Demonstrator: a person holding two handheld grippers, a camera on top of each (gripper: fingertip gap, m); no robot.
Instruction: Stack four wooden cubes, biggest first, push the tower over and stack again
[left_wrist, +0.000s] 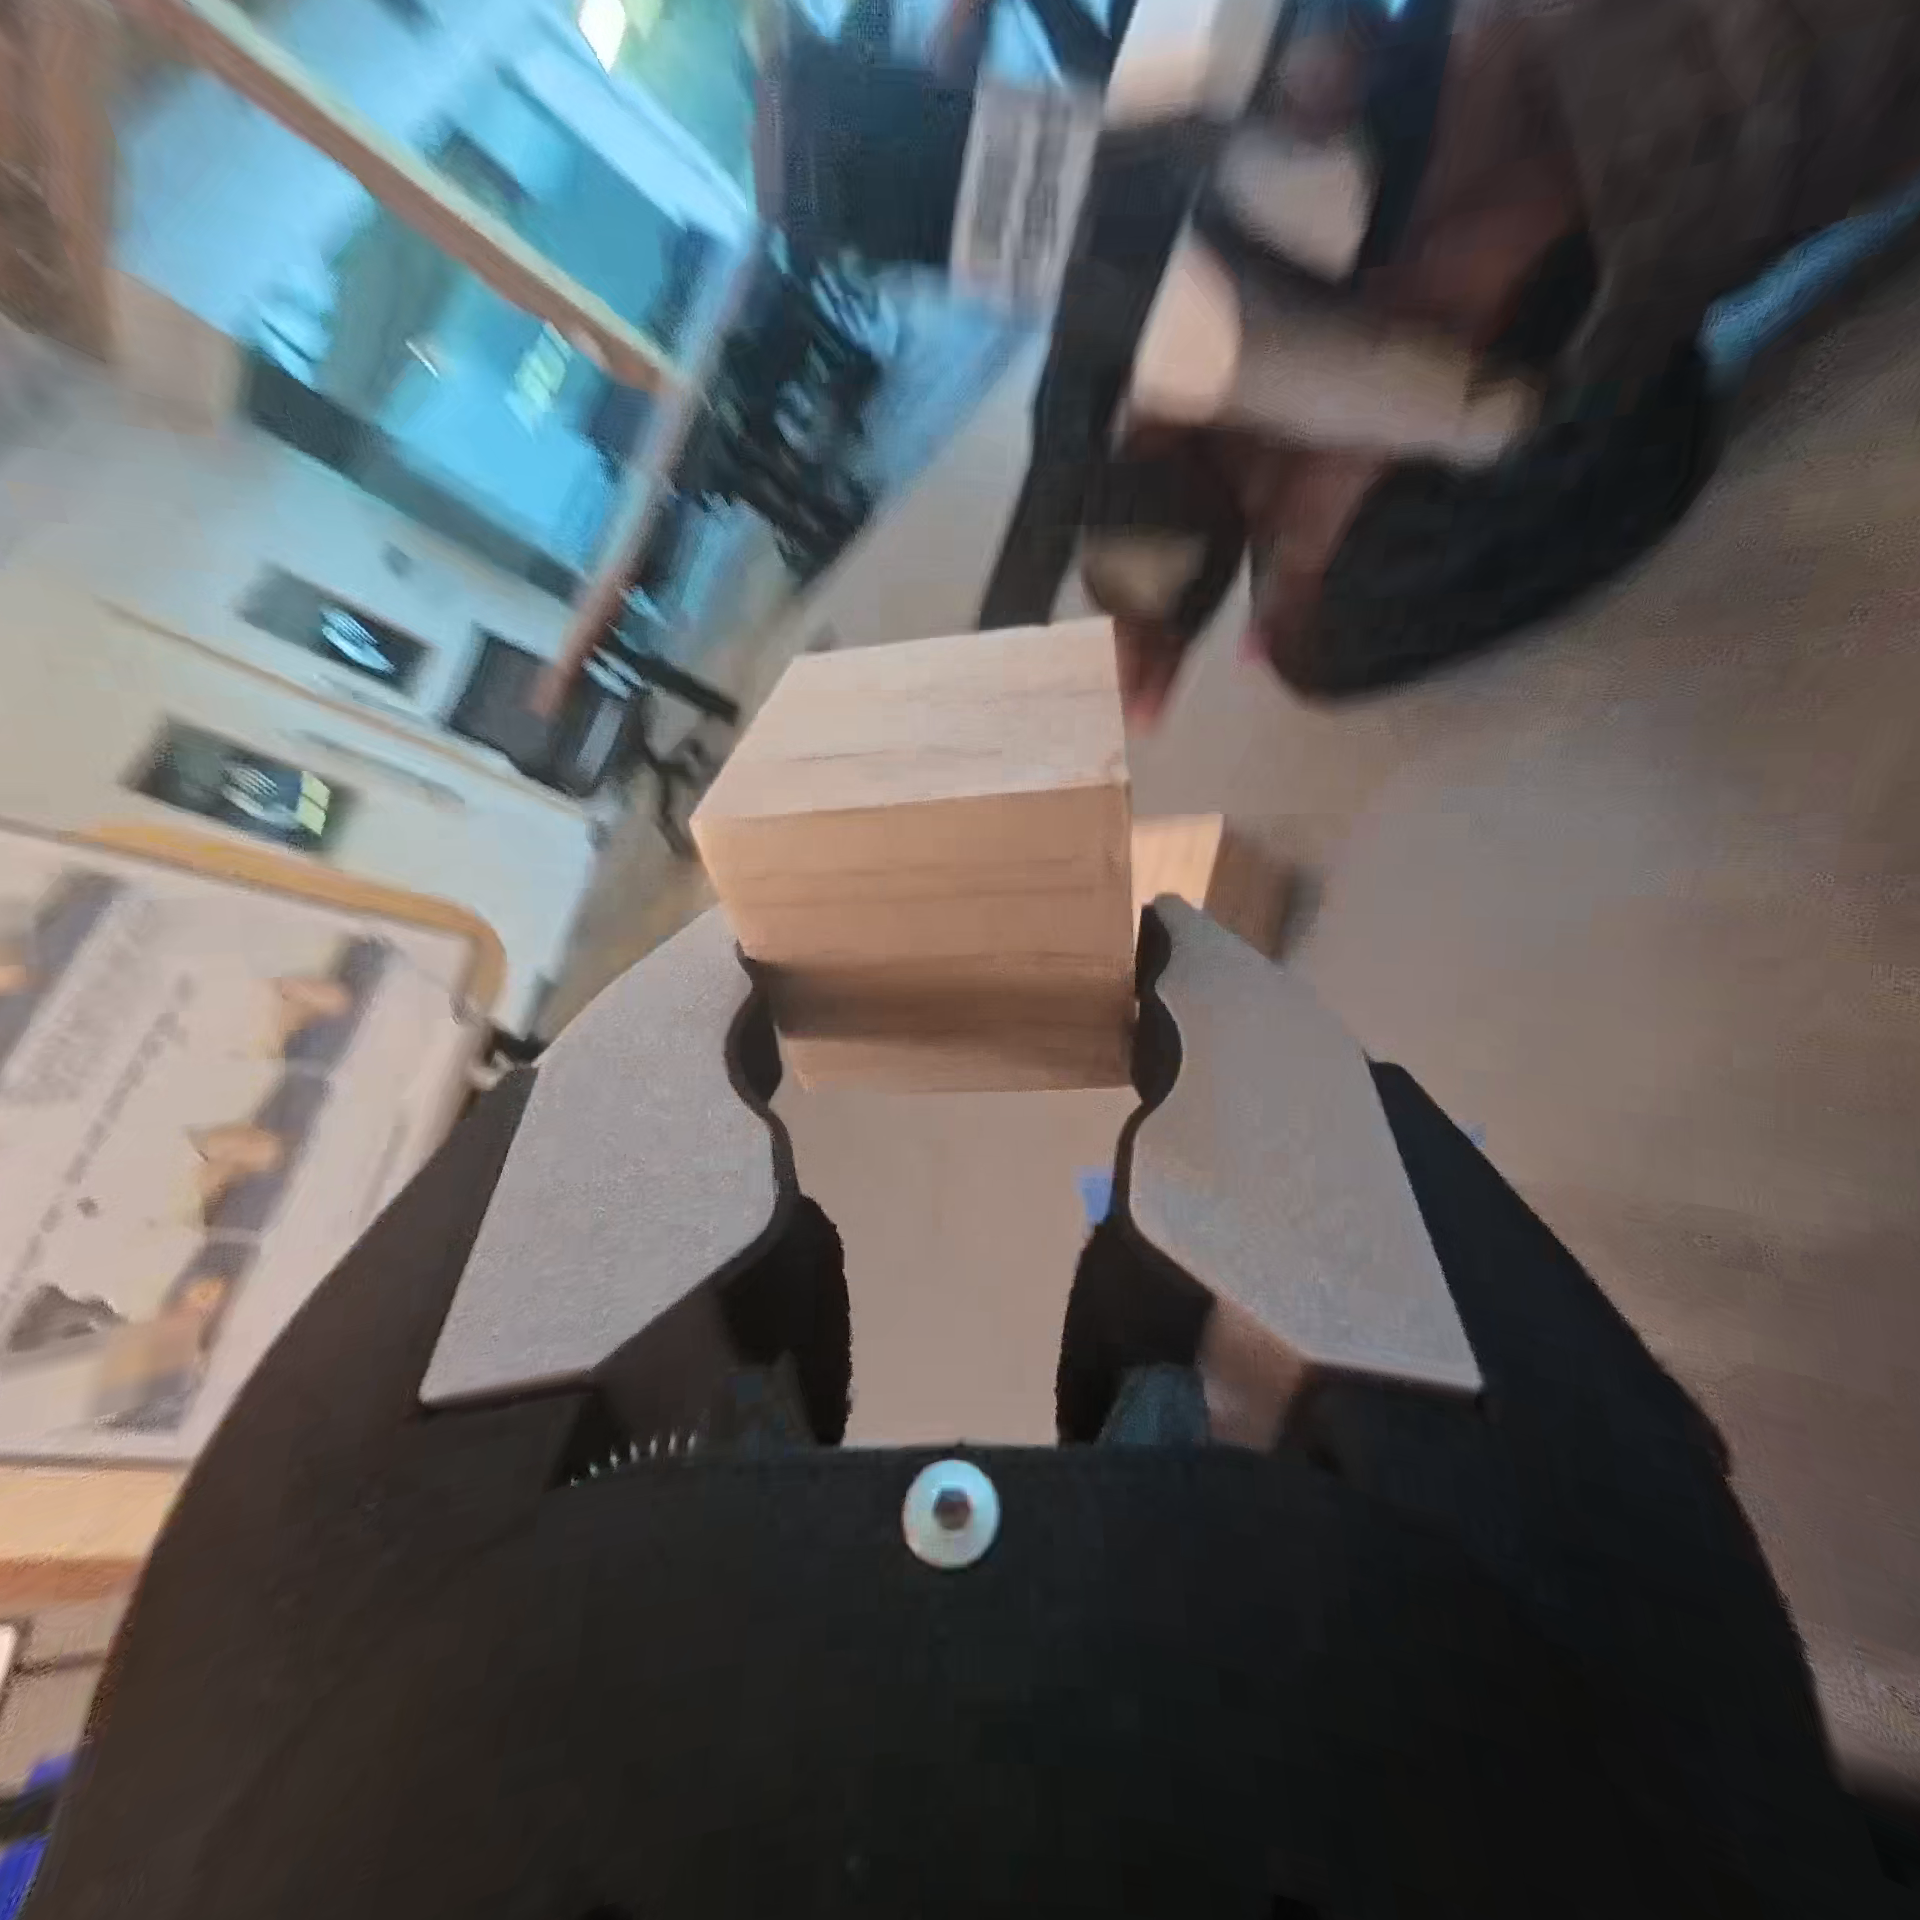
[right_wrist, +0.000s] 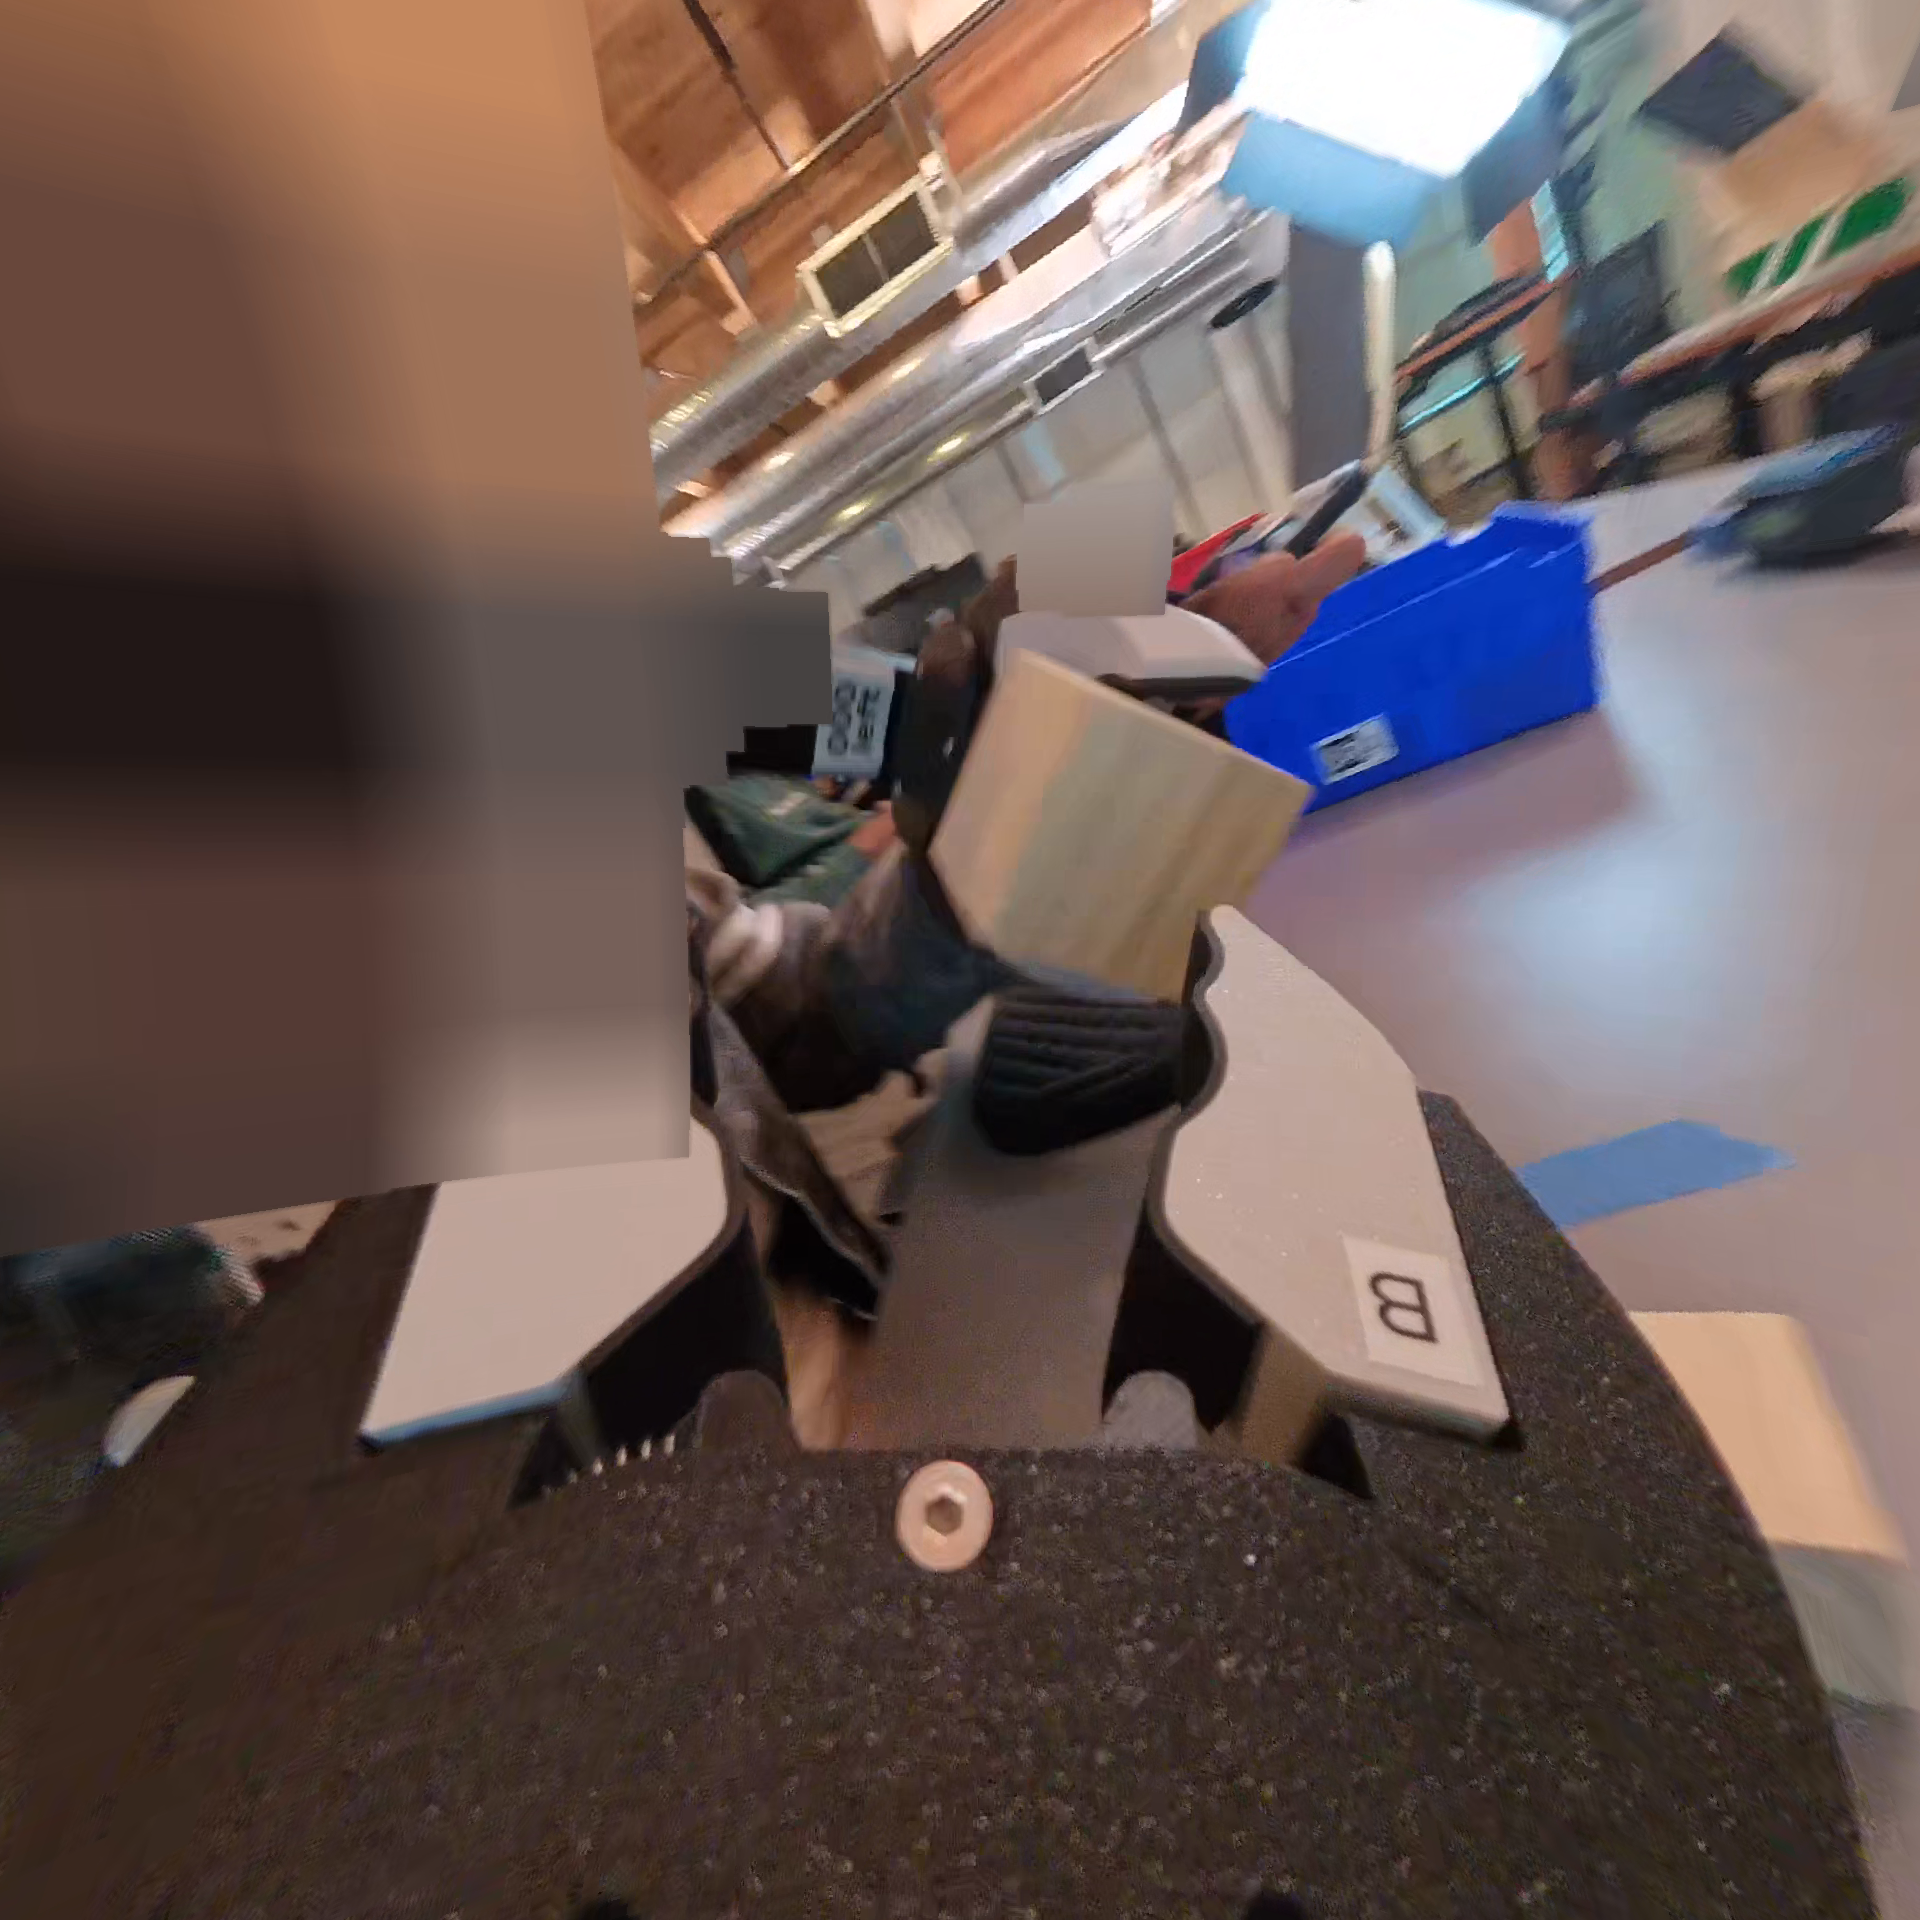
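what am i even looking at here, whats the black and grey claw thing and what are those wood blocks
These are two hand-held grippers, each carrying a camera that looks along its own two grey fingers. In the left wrist view, the left gripper clamps a pale wooden cube between both pads, lifted above the grey tabletop; a smaller wooden cube sits behind it. The right wrist view shows the same held cube from the other side. The right gripper's left finger is masked by blur, so its state is unclear. A blue plastic bin stands on the table.
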